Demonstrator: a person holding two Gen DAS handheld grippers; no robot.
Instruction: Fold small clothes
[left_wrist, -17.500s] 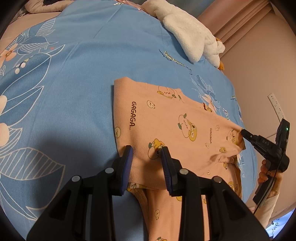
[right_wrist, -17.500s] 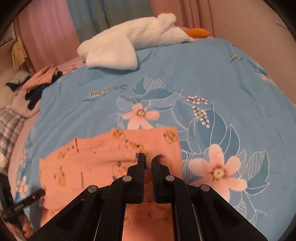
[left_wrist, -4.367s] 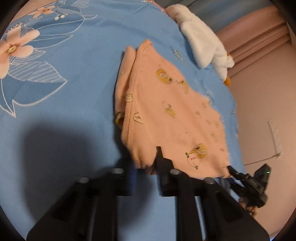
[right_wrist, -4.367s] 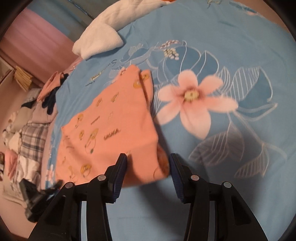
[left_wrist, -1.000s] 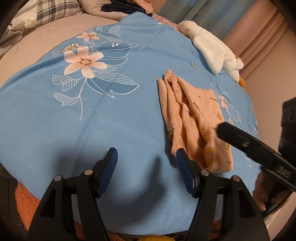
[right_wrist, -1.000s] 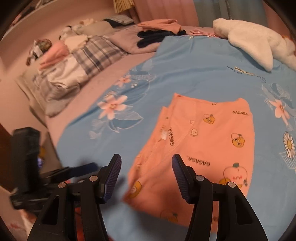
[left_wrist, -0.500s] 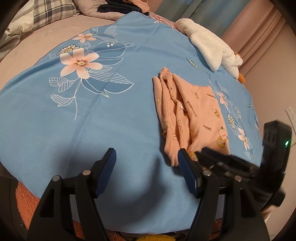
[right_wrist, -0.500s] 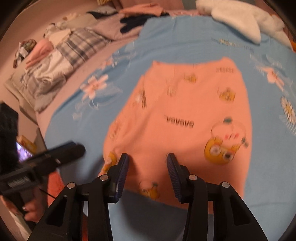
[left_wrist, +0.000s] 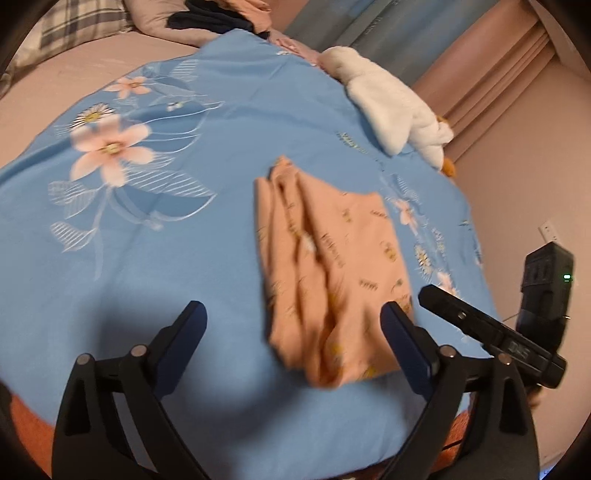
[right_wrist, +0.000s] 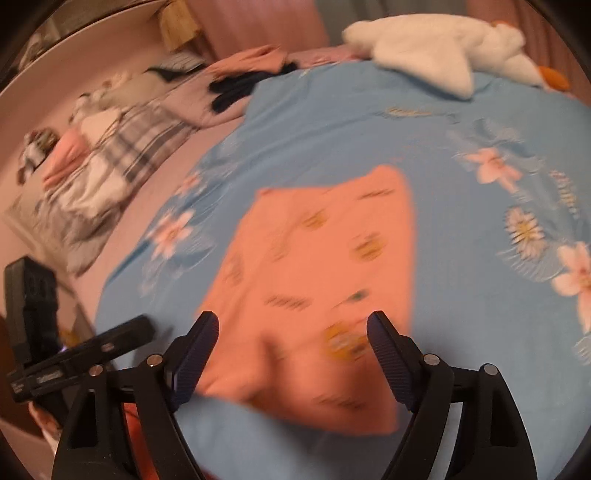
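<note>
Garment near blanket edge, seemingly between opening tools.

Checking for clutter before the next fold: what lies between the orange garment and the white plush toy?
Only bare blue floral bedsheet separates the orange garment from the white plush toy, clearest in the left wrist view.

Dim, warm indoor light, strong fisheye bending with dark corners, and motion blur, heaviest in the right wrist view

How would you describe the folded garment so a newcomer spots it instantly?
Find the blue floral bedspread. Near its front edge, below the white plush toy, lies the folded garment: the only peach piece there, printed with small cartoon figures.
</note>
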